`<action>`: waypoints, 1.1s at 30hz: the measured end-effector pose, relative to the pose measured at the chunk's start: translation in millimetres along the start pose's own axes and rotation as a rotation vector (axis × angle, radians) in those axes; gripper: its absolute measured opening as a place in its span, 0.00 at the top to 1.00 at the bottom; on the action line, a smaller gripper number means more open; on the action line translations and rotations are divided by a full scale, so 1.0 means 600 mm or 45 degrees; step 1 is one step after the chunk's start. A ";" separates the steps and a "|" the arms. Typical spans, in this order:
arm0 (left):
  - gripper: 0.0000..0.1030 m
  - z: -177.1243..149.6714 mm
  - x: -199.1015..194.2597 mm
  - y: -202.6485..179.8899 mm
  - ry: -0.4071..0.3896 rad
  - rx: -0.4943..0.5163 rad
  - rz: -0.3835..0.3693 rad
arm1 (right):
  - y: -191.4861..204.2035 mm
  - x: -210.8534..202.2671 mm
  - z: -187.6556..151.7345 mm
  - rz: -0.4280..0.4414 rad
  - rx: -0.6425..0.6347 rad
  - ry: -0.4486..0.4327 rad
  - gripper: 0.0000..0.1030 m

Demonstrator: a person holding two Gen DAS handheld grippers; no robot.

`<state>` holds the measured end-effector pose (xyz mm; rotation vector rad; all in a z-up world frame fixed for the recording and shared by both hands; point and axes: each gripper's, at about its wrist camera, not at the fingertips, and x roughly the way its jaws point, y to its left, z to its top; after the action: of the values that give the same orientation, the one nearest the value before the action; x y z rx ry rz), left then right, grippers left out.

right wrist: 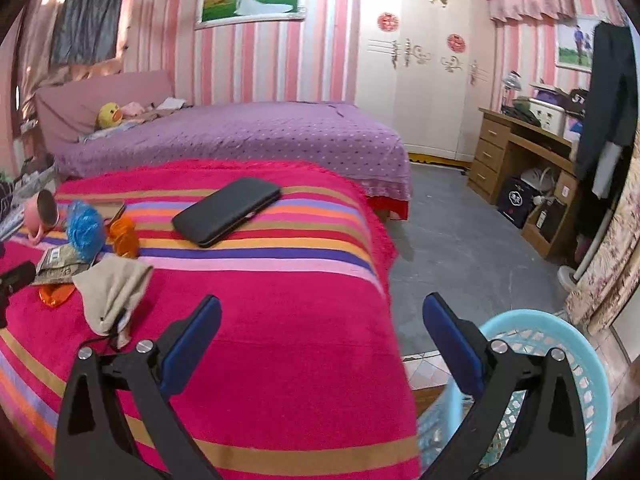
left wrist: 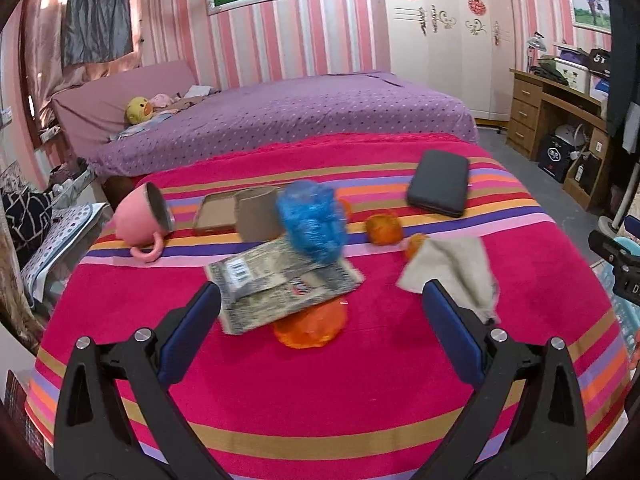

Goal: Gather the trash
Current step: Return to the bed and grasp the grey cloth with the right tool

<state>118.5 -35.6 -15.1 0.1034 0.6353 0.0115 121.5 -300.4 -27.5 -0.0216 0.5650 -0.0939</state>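
Note:
On the striped red cloth (left wrist: 320,392) lie a grey printed wrapper (left wrist: 276,284), an orange plastic wrapper (left wrist: 312,326) under it, a blue crumpled bag (left wrist: 314,220), two small orange pieces (left wrist: 384,230) and a beige cloth (left wrist: 452,270). My left gripper (left wrist: 320,308) is open and empty, its fingers either side of the grey wrapper and a little short of it. My right gripper (right wrist: 320,320) is open and empty over the cloth's right edge, next to the light blue basket (right wrist: 588,360). The beige cloth (right wrist: 114,292) and the blue bag (right wrist: 84,230) show at its left.
A pink mug (left wrist: 140,216) lies on its side at the left, beside a brown tray (left wrist: 218,214) and a cardboard cup (left wrist: 258,214). A black case (left wrist: 440,188) lies at the back right. A purple bed (left wrist: 280,116) stands behind; a wooden desk (right wrist: 520,160) at the right.

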 end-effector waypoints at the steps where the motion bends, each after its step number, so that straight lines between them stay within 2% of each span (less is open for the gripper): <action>1: 0.05 -0.002 0.003 0.012 0.003 -0.002 0.009 | 0.005 0.002 0.001 0.006 -0.003 0.002 0.05; 13: 0.06 -0.018 0.032 0.127 0.039 -0.041 0.187 | 0.113 0.022 0.005 0.126 -0.051 0.036 0.05; 20: 0.06 -0.019 0.045 0.175 0.066 -0.112 0.217 | 0.192 0.036 0.006 0.226 -0.112 0.065 0.05; 25: 0.05 -0.026 0.057 0.187 0.102 -0.138 0.217 | 0.242 0.054 0.000 0.235 -0.194 0.114 0.07; 26: 0.06 -0.026 0.057 0.186 0.102 -0.136 0.216 | 0.254 0.059 -0.003 0.229 -0.231 0.131 0.09; 28: 0.06 -0.026 0.055 0.184 0.098 -0.131 0.215 | 0.263 0.064 -0.006 0.242 -0.267 0.153 0.30; 30: 0.06 -0.025 0.056 0.184 0.099 -0.136 0.214 | 0.264 0.067 -0.007 0.264 -0.273 0.172 0.37; 31: 0.06 -0.025 0.057 0.185 0.102 -0.141 0.214 | 0.263 0.067 -0.008 0.274 -0.268 0.175 0.45; 33: 0.06 -0.024 0.058 0.188 0.109 -0.157 0.208 | 0.251 0.061 -0.004 0.305 -0.236 0.148 0.56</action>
<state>140.3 79.2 -36.1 0.0356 0.7088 0.2134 163.4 -154.1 -56.2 -0.1294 0.6867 0.1917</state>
